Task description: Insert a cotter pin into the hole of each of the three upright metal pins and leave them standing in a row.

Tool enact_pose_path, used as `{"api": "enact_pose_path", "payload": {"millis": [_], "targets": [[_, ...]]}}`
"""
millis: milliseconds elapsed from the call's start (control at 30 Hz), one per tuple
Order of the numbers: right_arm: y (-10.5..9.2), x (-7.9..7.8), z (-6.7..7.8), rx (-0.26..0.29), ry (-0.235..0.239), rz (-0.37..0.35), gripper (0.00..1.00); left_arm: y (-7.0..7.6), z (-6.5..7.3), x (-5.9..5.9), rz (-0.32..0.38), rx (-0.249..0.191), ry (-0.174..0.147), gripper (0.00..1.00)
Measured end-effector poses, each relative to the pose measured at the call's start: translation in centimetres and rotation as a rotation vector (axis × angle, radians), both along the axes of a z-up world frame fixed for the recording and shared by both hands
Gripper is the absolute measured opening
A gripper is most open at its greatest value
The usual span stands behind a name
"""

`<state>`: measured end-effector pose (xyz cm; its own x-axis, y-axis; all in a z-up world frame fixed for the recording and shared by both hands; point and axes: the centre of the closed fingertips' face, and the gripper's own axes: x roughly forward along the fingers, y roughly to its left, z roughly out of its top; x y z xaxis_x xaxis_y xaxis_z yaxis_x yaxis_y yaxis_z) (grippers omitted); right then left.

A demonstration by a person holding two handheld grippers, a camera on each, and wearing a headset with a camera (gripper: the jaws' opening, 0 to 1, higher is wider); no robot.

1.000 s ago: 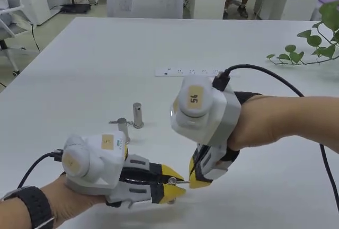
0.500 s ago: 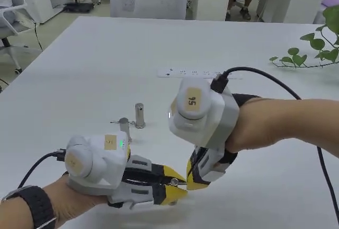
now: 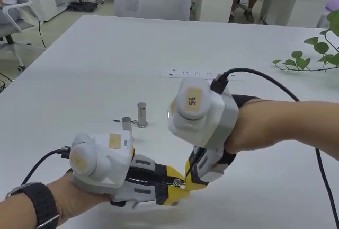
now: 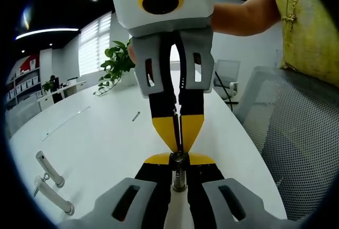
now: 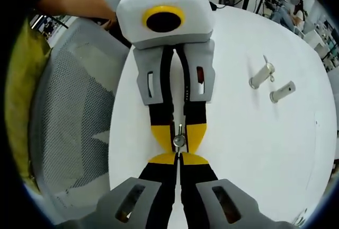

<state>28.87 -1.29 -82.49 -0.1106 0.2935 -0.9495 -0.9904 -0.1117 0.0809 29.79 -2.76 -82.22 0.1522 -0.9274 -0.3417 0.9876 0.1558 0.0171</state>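
My left gripper [image 3: 177, 186] is low at the front, shut on a short metal pin [image 4: 179, 175] that lies between its yellow tips. From the right, my right gripper [image 3: 190, 178] meets it tip to tip, shut on a thin cotter pin [image 5: 180, 130] whose wire lies across the head of that metal pin [image 5: 179, 141]. In the left gripper view the right gripper [image 4: 178, 143] comes down from the top onto the pin. Two more metal pins stand behind: a bare one [image 3: 142, 115] and one [image 3: 126, 123] with a cotter pin through it.
A white power strip [image 3: 198, 73] lies across the middle of the white table [image 3: 95, 64]. A loose cotter pin [image 4: 136, 116] lies on the table. A green plant [image 3: 318, 54] is at the right edge, and a mesh chair [image 3: 152, 1] stands at the far side.
The two grippers' yellow tips have closed the small gap between them; the stretch of cotter pin seen between them earlier is now covered. The camera has shifted slightly.
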Motion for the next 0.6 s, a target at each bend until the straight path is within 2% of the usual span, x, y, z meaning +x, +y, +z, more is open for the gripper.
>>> {"api": "enact_pose_path", "payload": {"millis": [600], "targets": [[0.19, 0.2, -0.05, -0.001, -0.003, 0.006, 0.02, 0.01, -0.02, 0.12, 0.006, -0.006, 0.008, 0.07]]}}
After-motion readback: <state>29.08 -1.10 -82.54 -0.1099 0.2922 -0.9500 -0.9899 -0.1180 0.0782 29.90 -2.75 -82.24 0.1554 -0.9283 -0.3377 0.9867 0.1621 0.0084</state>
